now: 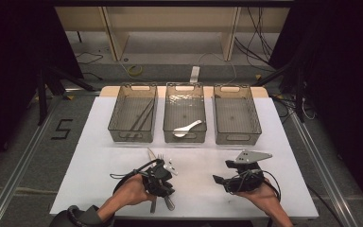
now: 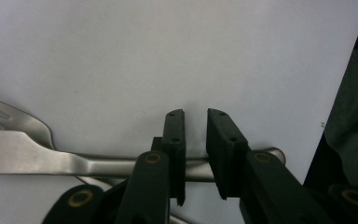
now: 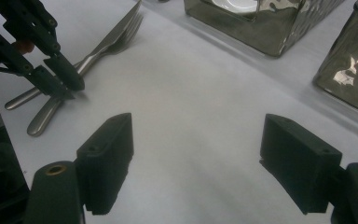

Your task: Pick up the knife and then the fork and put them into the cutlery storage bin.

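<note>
Two hand-held grippers work over a white table [image 1: 99, 156] that carries three wire baskets along its far edge and loose cutlery near its front edge. Left gripper [image 2: 196, 154]: jaws drawn nearly together astride the handle of a knife [image 2: 98, 164], the pads standing to either side of the handle with a narrow gap between them; whether they press on the metal cannot be told. Knife: lies flat near the front edge, left of centre, its blade pointing toward the baskets, and seen from the right gripper view [image 3: 107, 42] it runs alongside the other pieces. Fork [image 2: 9, 119]: lies just beside the knife, its tines near the blade, its handle crossing beneath. A third handle [image 3: 44, 119], rounded at the end, lies beside these two nearer the front edge; what piece it belongs to cannot be told. Right gripper [image 3: 196, 158]: jaws spread wide, nothing between them but bare table, held near the front edge right of centre, well apart from the cutlery. Left basket [image 1: 116, 113]: holds thin dark sticks [image 1: 142, 116]. Middle basket [image 1: 170, 113]: holds a white spoon [image 1: 187, 128]. Right basket [image 1: 220, 113]: stands at the far right of the row.
</note>
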Motion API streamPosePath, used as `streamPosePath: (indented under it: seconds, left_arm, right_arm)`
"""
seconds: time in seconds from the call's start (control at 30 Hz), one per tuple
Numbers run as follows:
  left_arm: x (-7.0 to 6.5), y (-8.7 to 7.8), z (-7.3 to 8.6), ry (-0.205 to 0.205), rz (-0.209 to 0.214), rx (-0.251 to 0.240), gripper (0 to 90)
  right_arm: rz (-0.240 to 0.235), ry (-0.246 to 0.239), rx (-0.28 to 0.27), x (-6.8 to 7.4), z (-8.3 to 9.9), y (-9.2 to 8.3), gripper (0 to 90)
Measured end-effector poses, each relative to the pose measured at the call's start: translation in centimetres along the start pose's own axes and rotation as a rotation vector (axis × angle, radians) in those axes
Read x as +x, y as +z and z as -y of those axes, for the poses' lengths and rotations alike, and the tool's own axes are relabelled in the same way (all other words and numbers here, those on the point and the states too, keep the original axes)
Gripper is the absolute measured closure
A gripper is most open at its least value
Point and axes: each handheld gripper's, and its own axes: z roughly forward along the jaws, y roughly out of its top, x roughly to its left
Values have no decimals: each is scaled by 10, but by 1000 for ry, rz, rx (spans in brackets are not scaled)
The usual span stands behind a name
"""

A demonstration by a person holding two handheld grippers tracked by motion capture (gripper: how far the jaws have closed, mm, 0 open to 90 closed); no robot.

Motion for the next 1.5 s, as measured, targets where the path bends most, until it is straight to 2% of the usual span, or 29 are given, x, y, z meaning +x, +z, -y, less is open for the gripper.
streamPosePath:
  seconds: [0.13, 0.37, 0.7, 0.93, 1.0, 1.07, 1.27, 1.5]
  left_arm:
    - [0, 1, 0, 4, 9, 6, 845]
    - [3, 2, 2, -10, 23, 27, 885]
    - [11, -5, 10, -17, 69, 114, 889]
    - [16, -8, 15, -41, 89, 152, 889]
    - [15, -9, 16, -23, 83, 171, 890]
    - [16, -9, 17, -30, 88, 180, 890]
    - [23, -12, 23, -44, 116, 210, 890]
    - [34, -18, 31, -48, 139, 283, 890]
  right_arm:
    - [-1, -6, 6, 1, 0, 1, 265]
    - [1, -8, 9, 1, 0, 1, 265]
    - [1, -8, 11, 1, 0, 1, 265]
    - [-1, -9, 11, 1, 0, 1, 265]
    - [-1, -10, 11, 1, 0, 1, 265]
    - [-2, -10, 11, 1, 0, 1, 265]
    - [0, -9, 11, 1, 1, 1, 265]
    - [1, -8, 11, 1, 1, 0, 265]
